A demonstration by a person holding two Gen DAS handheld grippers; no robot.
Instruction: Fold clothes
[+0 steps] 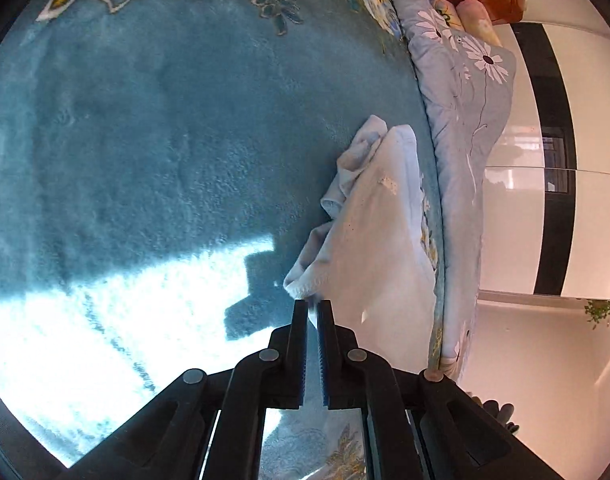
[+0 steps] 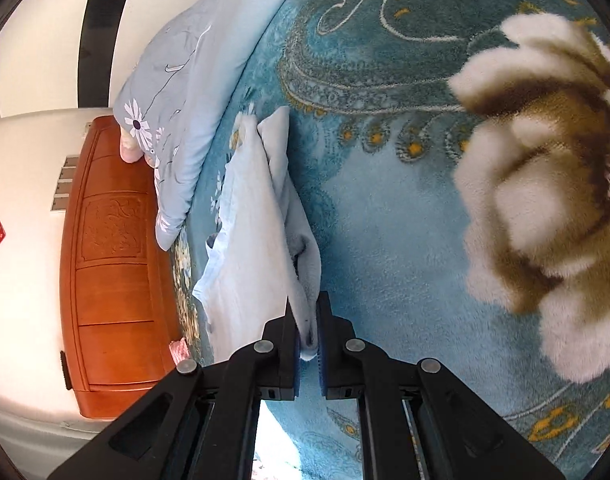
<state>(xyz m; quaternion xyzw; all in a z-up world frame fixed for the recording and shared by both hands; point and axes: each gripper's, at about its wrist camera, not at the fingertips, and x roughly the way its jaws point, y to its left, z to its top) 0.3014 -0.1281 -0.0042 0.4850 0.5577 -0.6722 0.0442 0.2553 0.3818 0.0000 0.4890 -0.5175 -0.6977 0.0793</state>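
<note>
Pale blue garment bunched, pinched by left gripper, right gripper

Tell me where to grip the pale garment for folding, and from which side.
Grip the garment at its near edge corners, coming in low along the blanket. Both grippers sit there: the left gripper pinches a thin hem, the right gripper a rolled edge. The far end is bunched.

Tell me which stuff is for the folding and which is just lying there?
For the folding:
- pale blue garment
- left tongs, pinching its edge
- right tongs, pinching its edge

Just lying there:
- teal flowered blanket
- daisy-print quilt
- wooden headboard
</note>
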